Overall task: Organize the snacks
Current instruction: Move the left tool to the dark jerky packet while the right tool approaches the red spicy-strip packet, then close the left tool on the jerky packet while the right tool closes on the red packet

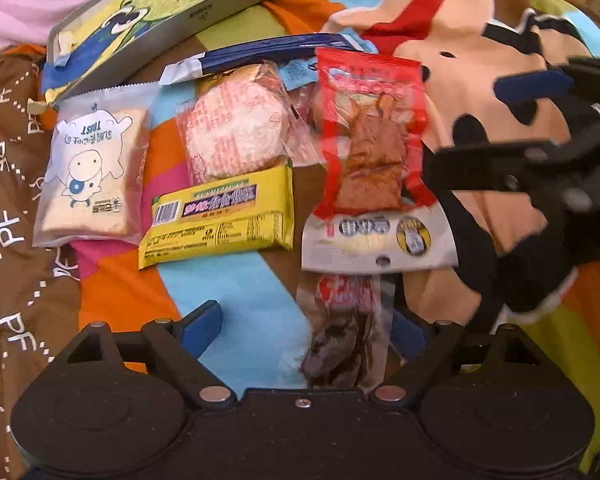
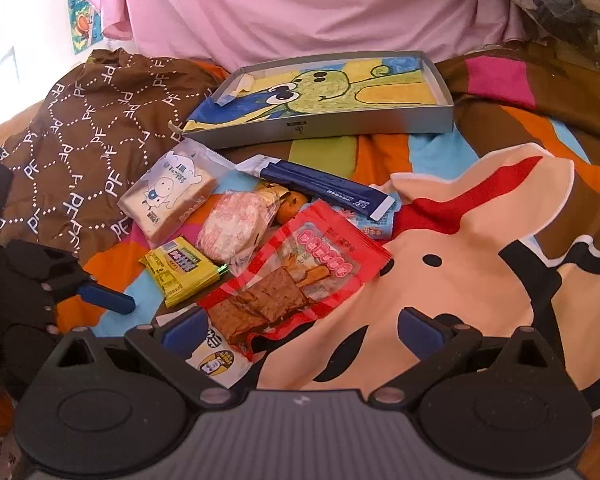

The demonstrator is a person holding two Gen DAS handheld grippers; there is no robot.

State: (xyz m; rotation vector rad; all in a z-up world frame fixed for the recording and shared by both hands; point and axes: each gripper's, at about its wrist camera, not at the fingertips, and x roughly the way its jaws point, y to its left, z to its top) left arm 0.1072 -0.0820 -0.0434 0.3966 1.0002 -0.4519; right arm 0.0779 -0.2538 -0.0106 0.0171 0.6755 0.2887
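Spreading wide, the left gripper (image 1: 308, 326) has its blue-padded fingers (image 1: 202, 326) released, and a clear packet of dark dried snack (image 1: 342, 336) lies between them on the bed cover (image 1: 252, 300); whether either pad touches it cannot be told. The right gripper (image 2: 300, 330) likewise has its fingers (image 2: 184, 330) parted, grasping nothing, with the lower end of the red packet of brown tofu pieces (image 2: 296, 276) lying between them.

Beyond the red packet (image 1: 374, 148), the snacks cluster close together on the colourful cartoon bed cover (image 2: 480, 264): a yellow bar packet (image 1: 220, 220), a round rice cracker in clear wrap (image 1: 236, 136), a toast slice in a packet printed with a cow (image 1: 92, 172), and a long dark blue sachet (image 1: 268, 54) behind them. A small orange item (image 2: 292, 208) peeks out beside the cracker in the right wrist view.

Farther back sits a shallow grey box (image 2: 324, 124) lined with a green cartoon drawing, holding no snacks. A brown patterned cloth (image 2: 80, 140) lies to one side, and a person's pink garment (image 2: 300, 4) fills the background.
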